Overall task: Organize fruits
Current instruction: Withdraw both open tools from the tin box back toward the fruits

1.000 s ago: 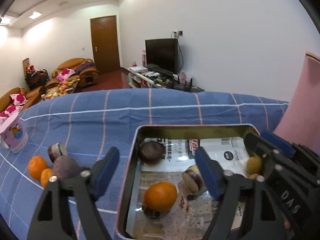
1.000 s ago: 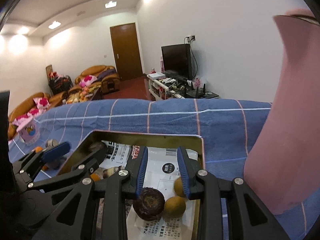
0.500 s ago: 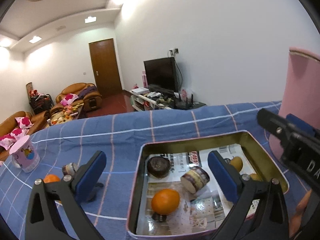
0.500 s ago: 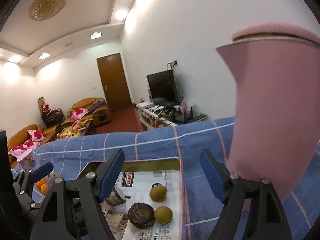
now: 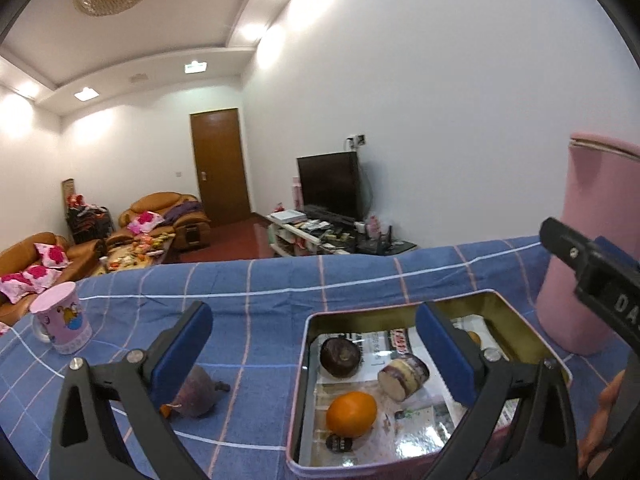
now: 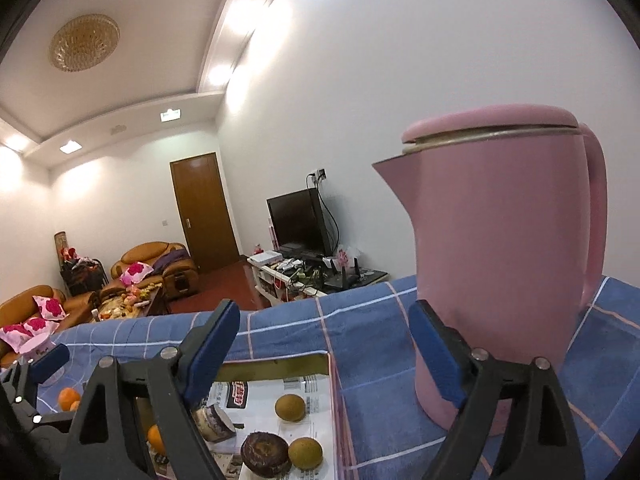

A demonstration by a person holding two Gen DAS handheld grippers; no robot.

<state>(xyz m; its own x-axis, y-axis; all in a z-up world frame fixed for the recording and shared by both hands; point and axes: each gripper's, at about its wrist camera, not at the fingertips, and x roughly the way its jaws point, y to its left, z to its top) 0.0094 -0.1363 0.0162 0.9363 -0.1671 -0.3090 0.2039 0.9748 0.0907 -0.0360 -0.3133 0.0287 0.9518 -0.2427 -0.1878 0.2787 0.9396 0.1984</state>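
Observation:
A metal tin (image 5: pixel 308 344) lined with newspaper sits on the blue checked cloth. In it lie an orange (image 5: pixel 351 409), a dark round fruit (image 5: pixel 341 357), a cut purple piece (image 5: pixel 403 371) and, in the right wrist view, two brown-green fruits (image 6: pixel 290 407). A purple fruit (image 5: pixel 197 394) and an orange piece lie on the cloth left of the tin. My left gripper (image 5: pixel 316 350) is open and empty above the tin's left rim. My right gripper (image 6: pixel 324 354) is open and empty above the tin's far right corner (image 6: pixel 326 360).
A tall pink kettle (image 6: pixel 500 264) stands right of the tin, close to my right gripper's right finger. A pink mug (image 5: pixel 62 324) stands at the far left of the cloth. More oranges (image 6: pixel 68 398) lie left of the tin. The table's far edge drops to the living room.
Both grippers have risen and pulled back from the tin. The right gripper opened wide and let go of the dark round fruit, which now lies in the tin.

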